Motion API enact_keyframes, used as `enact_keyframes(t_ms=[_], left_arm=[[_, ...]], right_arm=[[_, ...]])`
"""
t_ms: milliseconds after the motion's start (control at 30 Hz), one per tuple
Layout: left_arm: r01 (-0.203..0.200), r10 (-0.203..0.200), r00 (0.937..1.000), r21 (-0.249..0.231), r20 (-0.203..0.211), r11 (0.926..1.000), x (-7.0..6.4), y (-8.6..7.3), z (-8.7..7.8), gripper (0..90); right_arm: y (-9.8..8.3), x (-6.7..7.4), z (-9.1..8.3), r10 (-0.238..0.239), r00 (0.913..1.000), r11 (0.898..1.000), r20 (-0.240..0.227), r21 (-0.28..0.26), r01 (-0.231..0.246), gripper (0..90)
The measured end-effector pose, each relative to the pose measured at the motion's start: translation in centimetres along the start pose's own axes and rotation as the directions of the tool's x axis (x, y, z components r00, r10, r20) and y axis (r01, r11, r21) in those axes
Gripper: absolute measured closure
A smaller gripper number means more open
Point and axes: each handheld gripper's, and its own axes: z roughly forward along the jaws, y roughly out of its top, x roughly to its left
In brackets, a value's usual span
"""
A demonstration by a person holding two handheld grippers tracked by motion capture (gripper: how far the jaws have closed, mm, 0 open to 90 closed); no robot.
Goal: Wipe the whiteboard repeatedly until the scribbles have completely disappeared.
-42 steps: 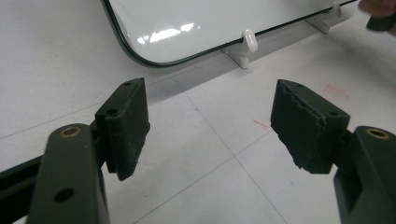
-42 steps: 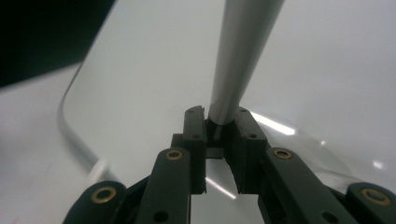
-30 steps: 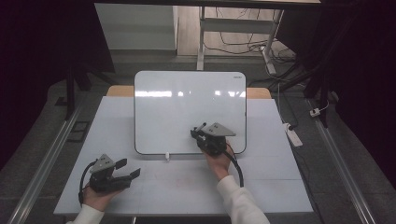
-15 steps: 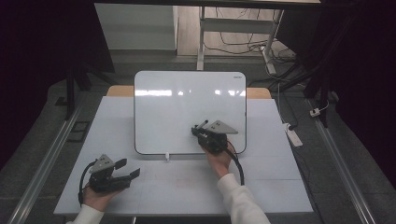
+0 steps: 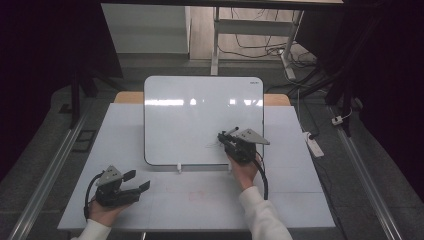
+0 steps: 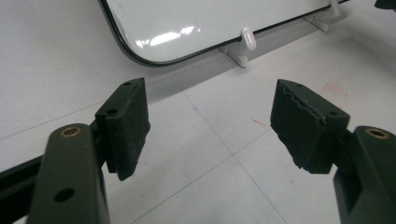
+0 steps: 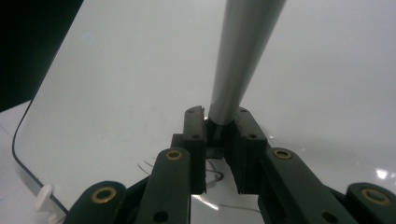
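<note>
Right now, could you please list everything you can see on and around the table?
whiteboard: one, white with a dark rim, propped at the middle back of the table, faint thin marks near its lower right
clips: two, white, holding the board's bottom edge
marker: one, grey barrel, clamped in the right gripper over the board
table: one, white, with faint reddish smudges at the front
power strip: one, white, on the floor right of the table
left gripper: one, black, jaws open, front left of the table
right gripper: one, black, jaws shut on the marker
</note>
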Motion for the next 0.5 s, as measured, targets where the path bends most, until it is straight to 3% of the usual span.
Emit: enact_keyframes(t_ms=[33,67,133,167,233,300,333,367,433,467,500], left_arm=[[-0.001,0.001,1.0,0.002,0.002,1.0,0.0,0.0,0.1,29.2],[-0.001,0.001,1.0,0.004,0.002,1.0,0.0,0.1,0.2,29.2],[-0.005,0.005,1.0,0.007,0.003,1.0,0.0,0.1,0.3,29.2],[-0.007,0.007,1.0,0.007,0.004,1.0,-0.1,0.1,0.3,29.2],[-0.011,0.011,0.9999,0.003,0.002,0.9999,-0.2,0.1,0.1,29.2],[-0.008,0.008,1.0,0.001,0.002,1.0,-0.2,0.1,0.1,29.2],[-0.004,0.004,1.0,0.002,0.003,1.0,-0.1,0.1,0.1,29.2],[-0.003,0.003,1.0,0.003,0.002,1.0,0.0,0.1,0.2,29.2],[-0.003,0.003,1.0,0.004,0.002,1.0,0.1,0.1,0.2,29.2],[-0.001,0.001,1.0,0.0,0.001,1.0,0.1,0.1,0.1,29.2],[0.0,0.0,1.0,-0.002,-0.001,1.0,0.1,0.1,0.0,29.2]], right_arm=[[-0.1,0.5,0.1,-0.02,0.9998,1.0,-0.008,0.014,0.02,77.5],[-0.3,1.2,0.4,-0.044,0.9981,0.998,-0.044,0.038,0.046,77.5],[-1.0,2.6,1.0,-0.103,0.9888,0.991,-0.108,0.07,0.111,77.6],[-1.0,2.8,1.1,-0.122,0.9874,0.989,-0.102,0.074,0.129,77.6],[-0.5,1.8,0.9,-0.052,0.9967,0.998,-0.063,0.037,0.055,77.6],[-0.3,1.1,0.6,0.011,0.9998,1.0,-0.014,-0.001,-0.012,77.6],[-0.4,1.5,0.7,0.001,0.9999,1.0,-0.015,0.006,-0.001,77.6],[-0.6,2.2,0.9,-0.035,0.9984,0.999,-0.045,0.033,0.037,77.6],[-1.1,3.6,1.4,-0.121,0.9868,0.989,-0.107,0.077,0.13,77.6],[-1.1,3.7,1.4,-0.137,0.9846,0.986,-0.108,0.08,0.146,77.6],[-0.9,3.2,1.4,-0.107,0.9883,0.99,-0.108,0.076,0.116,77.6]])
